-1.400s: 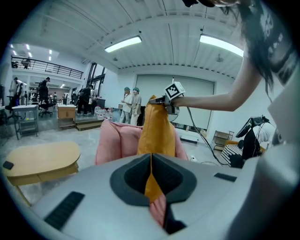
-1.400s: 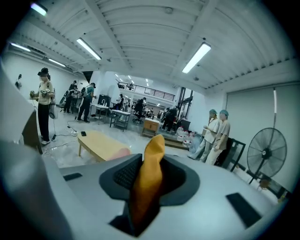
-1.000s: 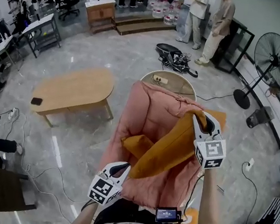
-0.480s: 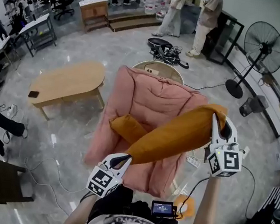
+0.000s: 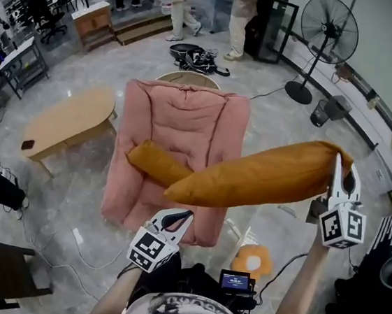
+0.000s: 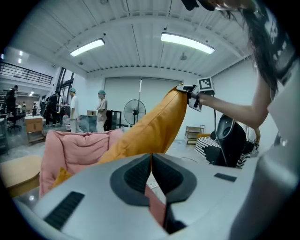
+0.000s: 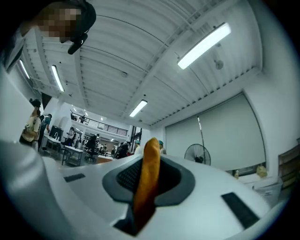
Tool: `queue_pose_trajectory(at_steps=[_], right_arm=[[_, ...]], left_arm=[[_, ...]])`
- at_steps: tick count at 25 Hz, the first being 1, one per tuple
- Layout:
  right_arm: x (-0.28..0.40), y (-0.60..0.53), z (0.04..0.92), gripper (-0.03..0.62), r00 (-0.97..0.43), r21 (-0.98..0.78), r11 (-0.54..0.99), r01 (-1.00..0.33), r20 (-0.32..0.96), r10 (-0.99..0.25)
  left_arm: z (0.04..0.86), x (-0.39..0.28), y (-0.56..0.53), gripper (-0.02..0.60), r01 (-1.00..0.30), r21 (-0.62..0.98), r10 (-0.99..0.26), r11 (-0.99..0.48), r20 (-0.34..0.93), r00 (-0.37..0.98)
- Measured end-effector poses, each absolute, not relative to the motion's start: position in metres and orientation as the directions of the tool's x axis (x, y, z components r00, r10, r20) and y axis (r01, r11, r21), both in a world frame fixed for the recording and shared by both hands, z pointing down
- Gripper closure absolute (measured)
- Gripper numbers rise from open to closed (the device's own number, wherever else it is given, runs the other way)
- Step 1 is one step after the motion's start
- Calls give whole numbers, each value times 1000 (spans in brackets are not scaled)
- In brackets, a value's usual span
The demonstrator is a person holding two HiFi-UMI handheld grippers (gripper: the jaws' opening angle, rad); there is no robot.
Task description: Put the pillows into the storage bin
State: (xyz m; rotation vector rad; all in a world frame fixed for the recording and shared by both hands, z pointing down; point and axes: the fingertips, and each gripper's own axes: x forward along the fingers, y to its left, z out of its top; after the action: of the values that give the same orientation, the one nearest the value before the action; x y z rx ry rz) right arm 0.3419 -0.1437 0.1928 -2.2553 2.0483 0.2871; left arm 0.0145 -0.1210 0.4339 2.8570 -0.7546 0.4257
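I see orange pillow [image 5: 264, 178], 2nd pillow [image 5: 154, 162] same orange, chair [image 5: 179, 119] pink; b/w square markers on left gripper [image 5: 178, 218] & right gripper [image 5: 343, 162]; table [image 5: 63, 120] tan.

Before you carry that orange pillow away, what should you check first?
1. Left gripper pinching the orange pillow: ok.
2. Right gripper holding its other corner: ok, jaws just closed tighter on the fabric.
3. Pillow held up off the floor: ok.
4. Storage bin in sight: cannot tell.
5. Second pillow collected: not ok, it lies on the pink armchair.
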Motion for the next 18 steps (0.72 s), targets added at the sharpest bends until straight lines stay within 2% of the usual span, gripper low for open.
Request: queue_pose_trajectory(at_steps=[7,12,18], right_arm=[[391,-56,186,545,186,106,-209,-972,-194,-963],[406,-30,232,546,244,226,-251,-941,-58,-968],[463,20,314,546,424,271,-386,-882,97,-900]], left_arm=[[438,71,-56,565,-364,86,-321,-927,318,892],[439,100,-27,565,-275,76,-236,-958,332,913],[450,119,-1,565,-193,76,-150,-978,381,912]])
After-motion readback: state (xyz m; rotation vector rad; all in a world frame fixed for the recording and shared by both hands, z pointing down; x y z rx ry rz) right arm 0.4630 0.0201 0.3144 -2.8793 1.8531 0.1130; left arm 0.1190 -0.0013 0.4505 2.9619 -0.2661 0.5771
